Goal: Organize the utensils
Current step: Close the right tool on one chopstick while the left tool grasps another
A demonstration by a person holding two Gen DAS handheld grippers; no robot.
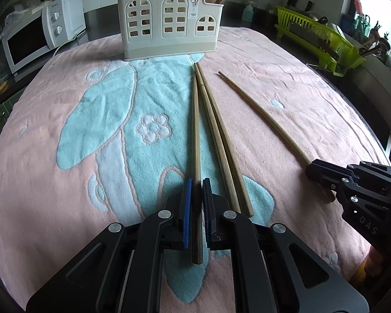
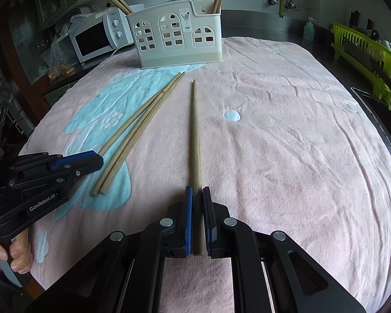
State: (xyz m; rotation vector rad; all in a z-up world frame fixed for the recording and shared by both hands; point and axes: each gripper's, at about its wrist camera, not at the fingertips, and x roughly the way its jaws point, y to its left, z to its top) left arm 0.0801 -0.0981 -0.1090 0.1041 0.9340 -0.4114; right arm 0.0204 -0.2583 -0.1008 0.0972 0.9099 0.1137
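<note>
The cream utensil holder [image 1: 169, 23] stands at the towel's [image 1: 286, 109] far edge, some chopsticks already in it. Each gripper is pinched on one chopstick's thick near end: left gripper [image 1: 196, 185] on the leftmost chopstick [image 1: 195, 130], right gripper [image 2: 197, 191] on the lone chopstick [image 2: 195, 130]. Risks judged: held so far back, long shafts may pivot or slip when lifted; the loose pair [image 1: 216, 135] just beside the left jaws may be knocked.

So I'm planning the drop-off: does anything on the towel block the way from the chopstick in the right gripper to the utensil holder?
Nothing visible does. The right gripper is shut on a chopstick that points toward the holder, with only bare towel between its tip and the holder. The loose chopstick pair lies off to the left.
</note>
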